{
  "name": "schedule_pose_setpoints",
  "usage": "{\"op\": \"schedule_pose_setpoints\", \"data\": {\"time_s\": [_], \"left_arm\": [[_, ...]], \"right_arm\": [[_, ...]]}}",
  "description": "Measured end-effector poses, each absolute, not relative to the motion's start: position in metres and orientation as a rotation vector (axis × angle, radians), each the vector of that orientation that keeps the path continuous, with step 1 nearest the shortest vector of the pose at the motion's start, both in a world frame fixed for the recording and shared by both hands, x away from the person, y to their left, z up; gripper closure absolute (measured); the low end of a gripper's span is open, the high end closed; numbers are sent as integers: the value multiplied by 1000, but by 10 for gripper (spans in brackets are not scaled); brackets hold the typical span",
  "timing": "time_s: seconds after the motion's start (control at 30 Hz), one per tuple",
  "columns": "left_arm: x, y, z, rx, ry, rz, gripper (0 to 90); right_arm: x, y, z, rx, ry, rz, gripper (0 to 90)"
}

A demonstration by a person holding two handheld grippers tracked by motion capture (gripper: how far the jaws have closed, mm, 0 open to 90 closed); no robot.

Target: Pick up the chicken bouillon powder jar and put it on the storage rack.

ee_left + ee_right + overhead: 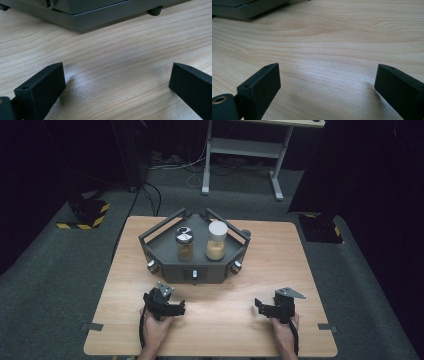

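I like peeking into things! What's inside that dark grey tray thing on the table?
The grey tray holds two jars: a silver-lidded jar and a white-lidded jar, both with tan or yellowish stuff inside. The tray floor beneath the jars is covered.

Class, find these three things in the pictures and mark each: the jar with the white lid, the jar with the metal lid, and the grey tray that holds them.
White-lidded jar point(217, 241), high view, on its glass body.
Metal-lidded jar point(184, 244), high view, on its glass body.
Grey tray point(175, 270), high view, on its front wall.

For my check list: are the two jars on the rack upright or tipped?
Upright: the metal-lid jar and the white-lid jar stand lids up on the grey rack.
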State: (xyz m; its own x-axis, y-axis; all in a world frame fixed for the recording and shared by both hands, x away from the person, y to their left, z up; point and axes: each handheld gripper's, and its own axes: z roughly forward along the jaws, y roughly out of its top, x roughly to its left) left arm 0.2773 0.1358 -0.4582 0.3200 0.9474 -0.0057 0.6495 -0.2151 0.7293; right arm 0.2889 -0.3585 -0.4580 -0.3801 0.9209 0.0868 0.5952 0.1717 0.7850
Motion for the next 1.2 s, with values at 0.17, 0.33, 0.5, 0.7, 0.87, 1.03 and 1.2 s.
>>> {"op": "schedule_pose_setpoints", "data": {"time_s": [0.17,0.33,0.5,0.7,0.87,1.03,1.2], "left_arm": [[277,136,-458,1954,1405,602,6],[277,136,-458,1954,1406,602,6],[277,136,-458,1954,1406,602,6],[277,136,-458,1954,1406,602,6],[277,136,-458,1954,1406,602,6],[277,136,-458,1954,1405,602,6],[277,136,-458,1953,1404,600,7]], "right_arm": [[292,-356,-456,1449,2060,1045,63],[292,-361,-457,1478,2044,1068,65],[290,-362,-457,1482,2043,1072,66],[288,-364,-458,1493,2038,1085,66],[288,-364,-458,1491,2040,1086,64],[288,-365,-458,1492,2039,1089,64],[288,-363,-457,1484,2043,1079,60]]}}
